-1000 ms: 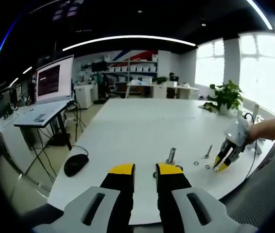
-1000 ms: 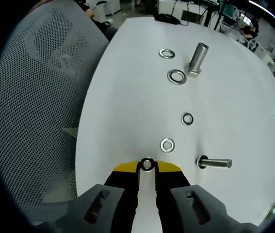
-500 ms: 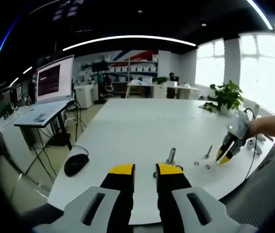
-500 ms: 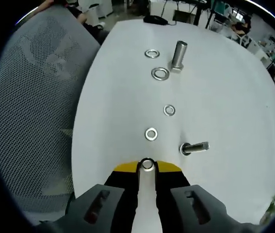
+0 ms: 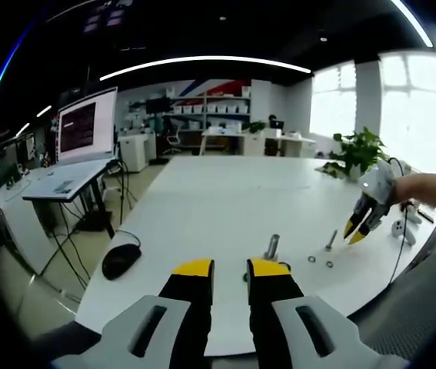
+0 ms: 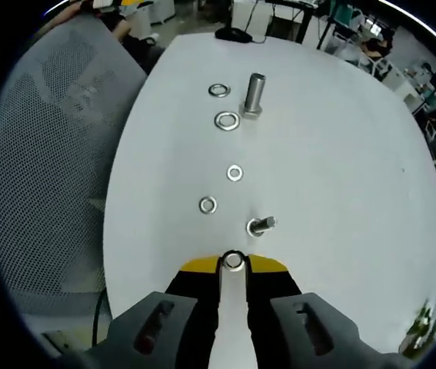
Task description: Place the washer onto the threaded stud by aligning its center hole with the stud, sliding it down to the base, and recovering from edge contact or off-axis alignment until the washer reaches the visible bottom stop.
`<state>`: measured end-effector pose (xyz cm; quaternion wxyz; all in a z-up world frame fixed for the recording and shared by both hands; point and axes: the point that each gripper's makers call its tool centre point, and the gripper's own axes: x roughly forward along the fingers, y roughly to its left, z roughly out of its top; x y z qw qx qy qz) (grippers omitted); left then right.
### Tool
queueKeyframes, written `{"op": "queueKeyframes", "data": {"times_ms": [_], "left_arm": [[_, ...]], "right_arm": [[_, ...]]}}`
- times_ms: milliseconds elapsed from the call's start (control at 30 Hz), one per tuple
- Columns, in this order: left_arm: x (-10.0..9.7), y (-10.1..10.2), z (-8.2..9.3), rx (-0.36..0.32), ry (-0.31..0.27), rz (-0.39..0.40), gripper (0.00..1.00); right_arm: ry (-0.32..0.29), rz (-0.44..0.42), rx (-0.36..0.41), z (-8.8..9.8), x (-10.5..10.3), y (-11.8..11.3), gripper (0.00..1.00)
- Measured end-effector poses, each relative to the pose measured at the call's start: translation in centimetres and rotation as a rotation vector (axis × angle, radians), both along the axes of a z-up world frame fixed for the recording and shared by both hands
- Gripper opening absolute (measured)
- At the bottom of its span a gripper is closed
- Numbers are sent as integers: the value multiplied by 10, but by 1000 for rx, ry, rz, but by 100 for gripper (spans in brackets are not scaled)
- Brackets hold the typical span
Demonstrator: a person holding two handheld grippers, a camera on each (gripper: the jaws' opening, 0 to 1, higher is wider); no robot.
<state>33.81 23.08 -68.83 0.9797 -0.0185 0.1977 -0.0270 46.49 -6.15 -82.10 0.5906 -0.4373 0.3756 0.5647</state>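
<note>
A small steel washer (image 6: 234, 260) is pinched between the yellow tips of my right gripper (image 6: 234, 263), high above the white table (image 6: 341, 177). Just below it in the right gripper view stands a small threaded stud (image 6: 261, 226). Loose washers (image 6: 208, 205) (image 6: 234, 173) lie beyond it. A large stud (image 6: 254, 94) has a big washer (image 6: 227, 121) beside it. In the left gripper view my left gripper (image 5: 230, 270) hovers near the large stud (image 5: 271, 247), its jaws apart with nothing between them. The right gripper (image 5: 358, 231) hangs over the small stud (image 5: 331, 240).
A grey mesh chair (image 6: 48, 154) stands along the table's edge. A black mouse (image 5: 121, 260) lies near the table's left edge. A potted plant (image 5: 360, 152) sits at the far right, and a monitor (image 5: 87, 123) stands on a side desk.
My right gripper has risen with the washer in it, so the studs and washers look smaller and farther away. The left gripper has held still.
</note>
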Motion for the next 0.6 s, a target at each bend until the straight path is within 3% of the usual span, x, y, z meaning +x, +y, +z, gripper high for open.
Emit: {"op": "queueKeyframes", "data": {"times_ms": [600], "left_arm": [[0, 0, -1, -3, 6, 2, 14]], "right_arm": [[-52, 25, 24, 18, 20, 14, 13]]}}
